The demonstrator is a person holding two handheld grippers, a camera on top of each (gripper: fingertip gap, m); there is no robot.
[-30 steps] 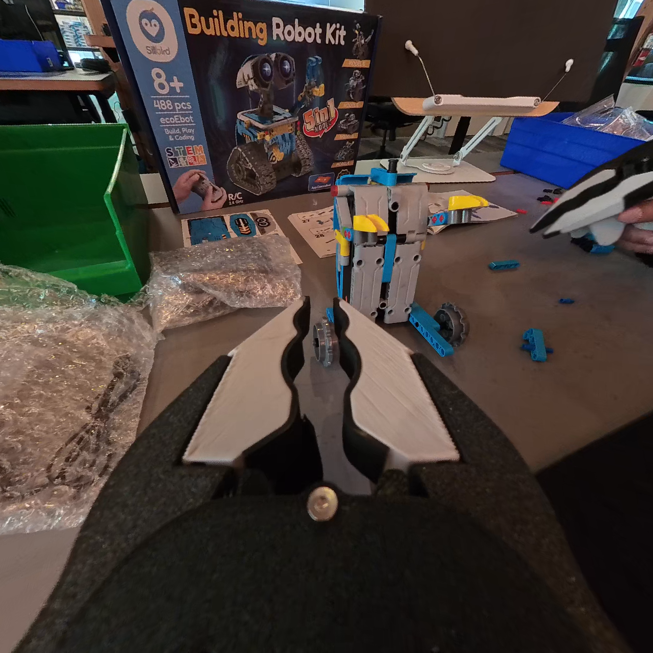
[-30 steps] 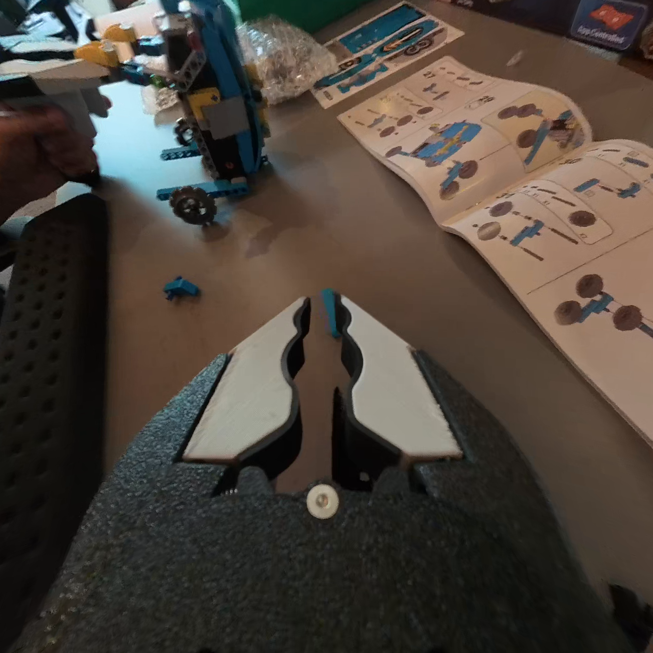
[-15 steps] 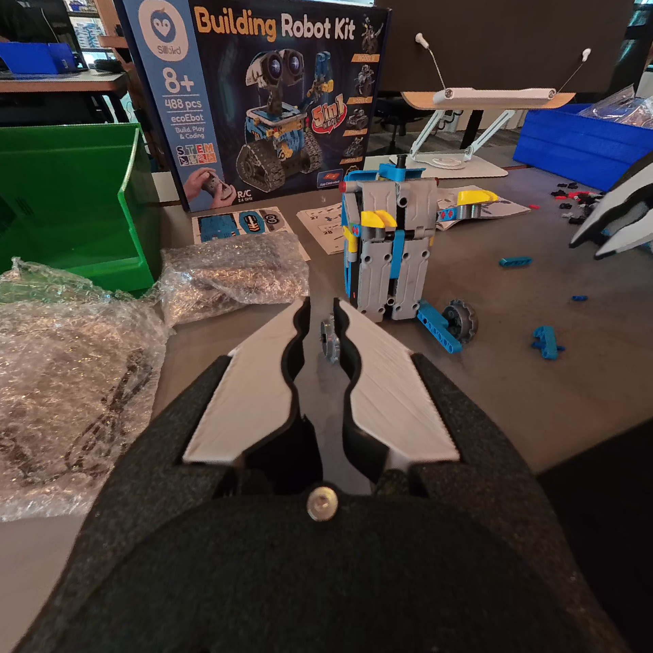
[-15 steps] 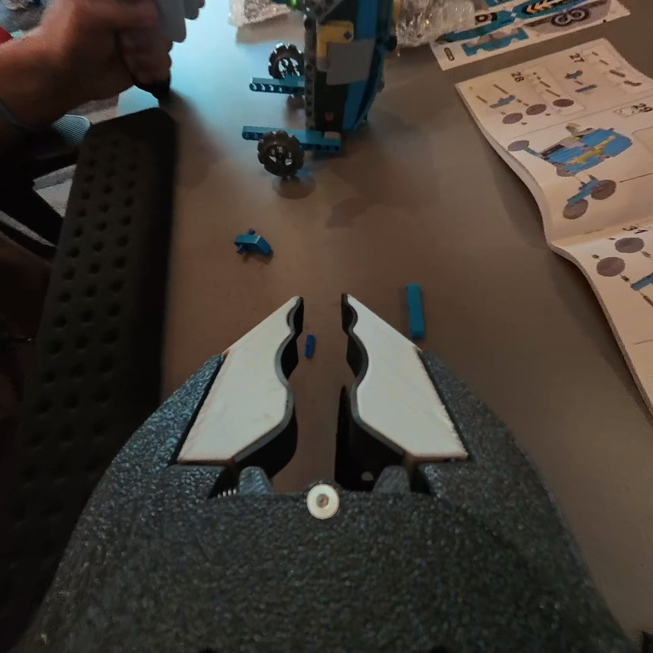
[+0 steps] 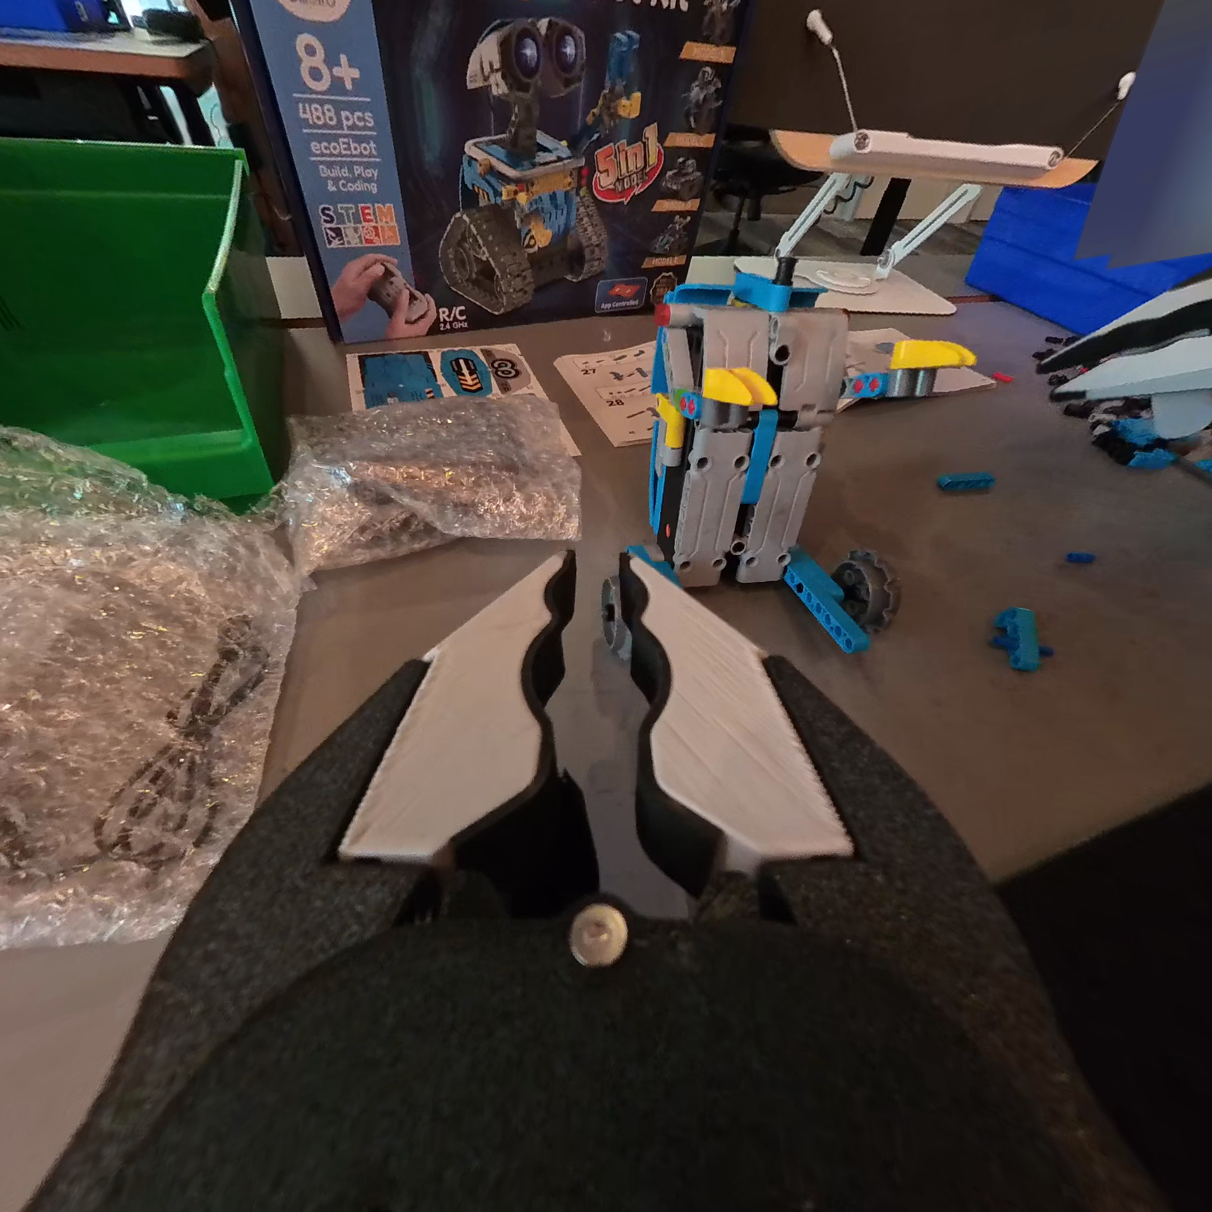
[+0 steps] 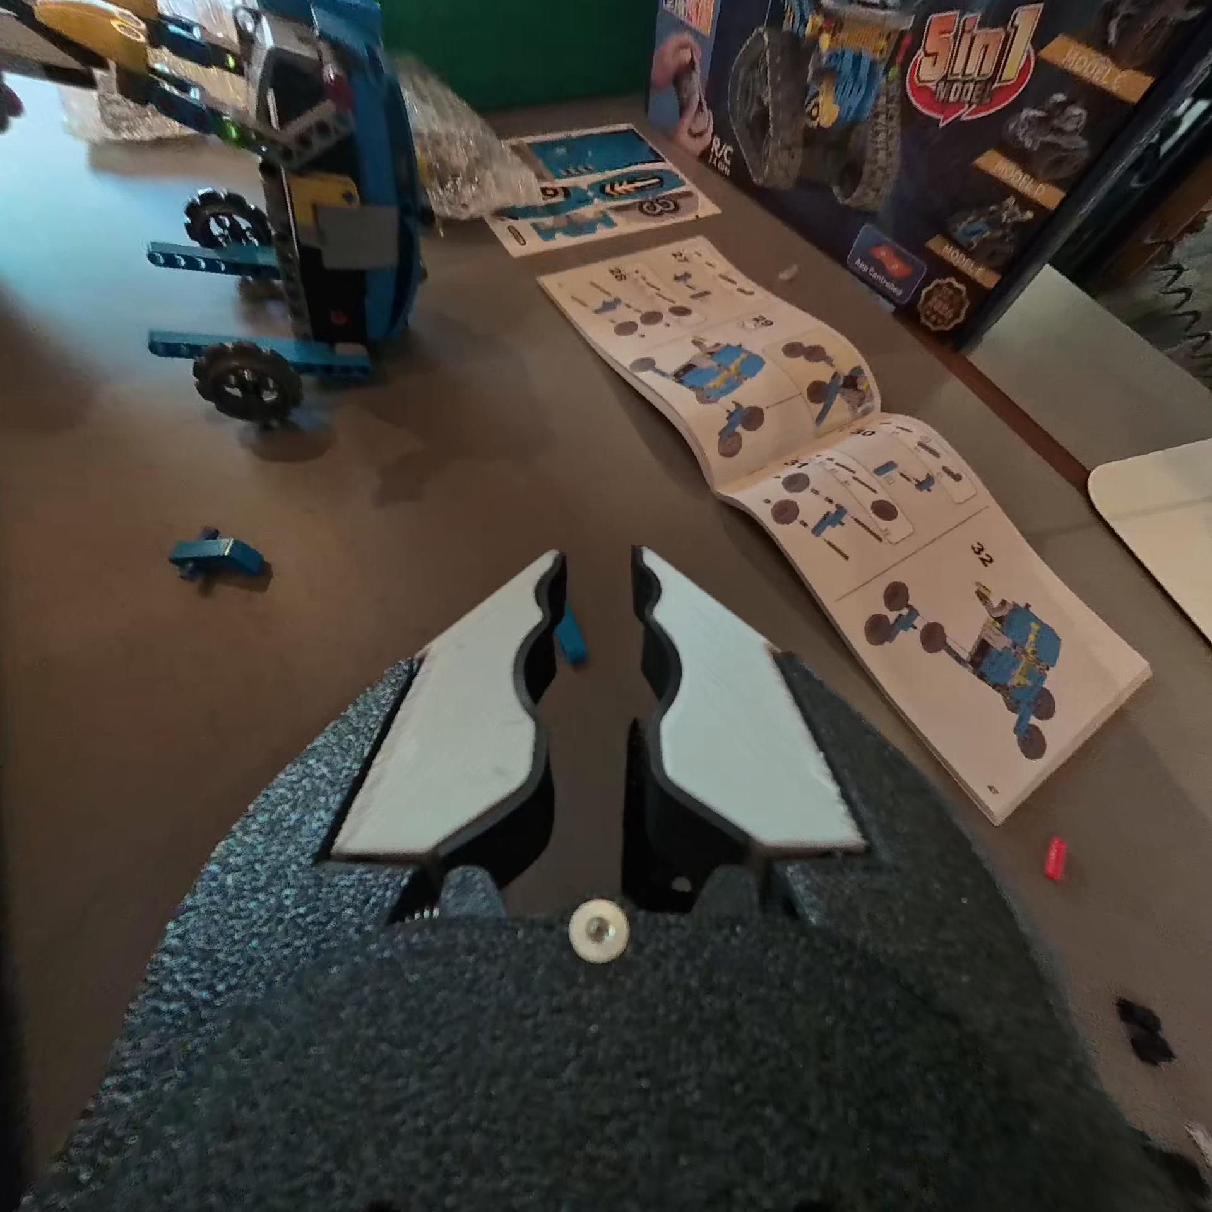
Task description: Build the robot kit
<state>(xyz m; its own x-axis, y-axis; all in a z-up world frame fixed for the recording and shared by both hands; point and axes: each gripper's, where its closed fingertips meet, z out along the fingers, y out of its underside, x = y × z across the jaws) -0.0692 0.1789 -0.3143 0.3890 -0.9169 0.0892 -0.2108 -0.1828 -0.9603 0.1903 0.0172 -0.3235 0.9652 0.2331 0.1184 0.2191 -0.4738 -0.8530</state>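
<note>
A: What does the left gripper (image 5: 597,564) have?

B: Its jaws stand a narrow gap apart, with a small grey toothed plastic wheel (image 5: 614,618) between them against the right finger — whether it is clamped, I cannot tell. It sits just in front of the upright grey-and-blue brick-built robot model (image 5: 741,446) on the brown bench (image 5: 951,754).

A: And the right gripper (image 6: 597,561)?

B: Slightly open and holding nothing — a short blue plastic beam (image 6: 570,633) lies on the bench between its fingers, close by the left one. A small blue connector piece (image 6: 216,554) lies between that gripper and the model; the open white instruction booklet (image 6: 852,525) is to the model's right.
</note>
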